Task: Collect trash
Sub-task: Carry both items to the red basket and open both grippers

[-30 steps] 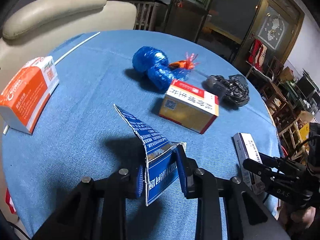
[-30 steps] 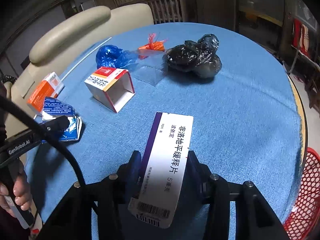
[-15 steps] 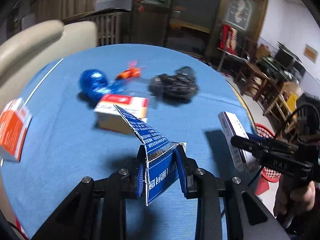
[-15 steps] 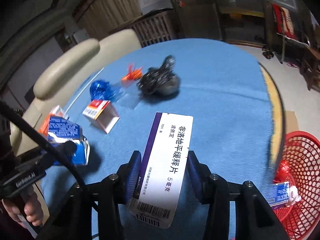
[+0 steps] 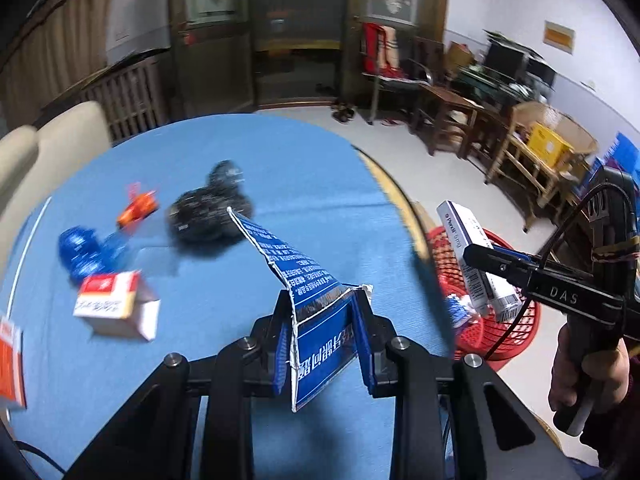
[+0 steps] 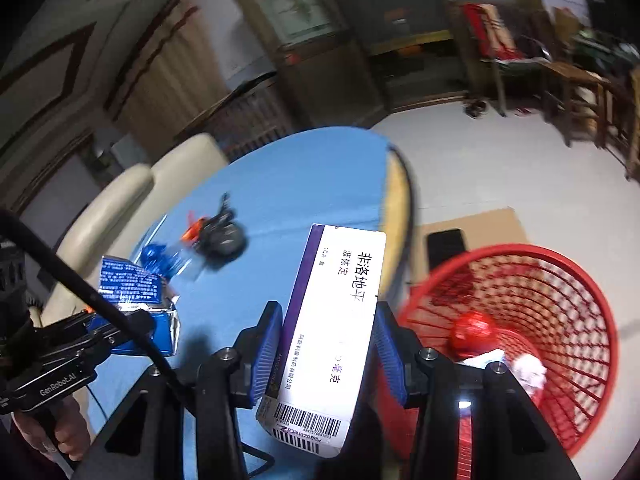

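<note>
The torn blue packet (image 5: pixel 320 320) is pinched between the pads of the left tongs (image 5: pixel 323 344), held up above the blue surface (image 5: pixel 280 168) at about 6 o'clock in the left wrist view. The white medicine box (image 6: pixel 336 328) is clamped in the right tongs (image 6: pixel 326 354), raised near the surface's rim, with the red basket (image 6: pixel 560 280) on the floor at about 4 o'clock in the right wrist view.

The basket already holds some trash: a red ball (image 6: pixel 472 332) and pale crumpled scraps (image 6: pixel 528 372). Neither carried piece has been dropped in yet.

Left on the surface are the black bag (image 5: pixel 208 216), the orange wrapper (image 5: pixel 138 208), the blue foil wrapper (image 5: pixel 80 252), the red-and-white box (image 5: pixel 116 304) and an orange box (image 5: pixel 10 364) at the 9 o'clock edge. The collection looks less than half done.
</note>
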Motion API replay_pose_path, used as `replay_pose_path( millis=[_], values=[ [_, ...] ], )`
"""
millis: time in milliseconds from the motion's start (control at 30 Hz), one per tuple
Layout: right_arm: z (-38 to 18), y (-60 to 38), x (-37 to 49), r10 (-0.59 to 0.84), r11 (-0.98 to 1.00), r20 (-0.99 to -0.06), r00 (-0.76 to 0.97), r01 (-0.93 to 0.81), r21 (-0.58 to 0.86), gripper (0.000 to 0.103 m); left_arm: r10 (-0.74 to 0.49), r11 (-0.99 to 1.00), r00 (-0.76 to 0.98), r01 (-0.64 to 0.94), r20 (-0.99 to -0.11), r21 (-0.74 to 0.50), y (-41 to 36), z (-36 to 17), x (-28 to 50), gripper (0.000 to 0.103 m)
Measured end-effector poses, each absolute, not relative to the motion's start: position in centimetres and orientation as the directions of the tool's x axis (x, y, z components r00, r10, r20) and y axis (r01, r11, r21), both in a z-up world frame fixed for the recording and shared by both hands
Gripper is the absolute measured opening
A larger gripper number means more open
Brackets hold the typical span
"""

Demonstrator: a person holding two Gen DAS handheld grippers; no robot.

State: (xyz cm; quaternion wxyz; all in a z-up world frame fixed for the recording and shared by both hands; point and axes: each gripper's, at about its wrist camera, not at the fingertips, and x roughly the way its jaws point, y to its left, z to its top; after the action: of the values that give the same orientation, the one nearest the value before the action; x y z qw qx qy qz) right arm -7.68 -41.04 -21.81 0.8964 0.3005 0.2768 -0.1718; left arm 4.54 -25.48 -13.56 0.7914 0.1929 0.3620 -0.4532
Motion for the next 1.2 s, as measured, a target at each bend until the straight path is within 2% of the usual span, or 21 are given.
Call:
replay_pose_path(
  millis=[300, 567, 633, 667, 700, 767, 1200],
  values=[
    [-23.4, -47.3, -15.7, -0.247, 0.611, -0.602, 0.760, 0.604, 0.512, 0.050, -0.591, 0.351, 0.229, 0.936, -0.774, 0.009, -32.5, -14.2, 0.0, 0.030],
    [-25.1, -50.8, -20.1, -0.271, 0.490, -0.617, 0.739, 0.658, 0.572, 0.052, -0.557, 0.219, 0.102, 0.975, -0.824, -0.027, -38.0, -16.4, -3.7, 0.031],
    [-25.6, -51.2, -20.8, -0.267, 0.464, -0.625, 0.733, 0.667, 0.583, 0.053, -0.544, 0.207, 0.097, 0.978, -0.833, -0.021, -39.0, -16.9, -4.5, 0.035],
    [-26.0, -51.5, -21.1, -0.255, 0.445, -0.634, 0.730, 0.671, 0.594, 0.056, -0.535, 0.197, 0.096, 0.980, -0.840, -0.014, -39.6, -17.2, -4.9, 0.043],
    [-26.4, -51.7, -21.5, -0.245, 0.433, -0.637, 0.731, 0.670, 0.603, 0.058, -0.531, 0.186, 0.092, 0.982, -0.842, -0.010, -40.1, -17.4, -5.2, 0.057],
    [-26.8, -52.0, -22.0, -0.232, 0.405, -0.644, 0.729, 0.674, 0.618, 0.063, -0.532, 0.185, 0.103, 0.983, -0.840, 0.004, -40.5, -17.4, -5.7, 0.070],
    [-25.8, -51.2, -20.7, -0.221, 0.456, -0.616, 0.756, 0.639, 0.620, 0.063, -0.527, 0.294, 0.206, 0.954, -0.825, 0.051, -34.9, -16.5, -3.4, 0.070]
  ],
)
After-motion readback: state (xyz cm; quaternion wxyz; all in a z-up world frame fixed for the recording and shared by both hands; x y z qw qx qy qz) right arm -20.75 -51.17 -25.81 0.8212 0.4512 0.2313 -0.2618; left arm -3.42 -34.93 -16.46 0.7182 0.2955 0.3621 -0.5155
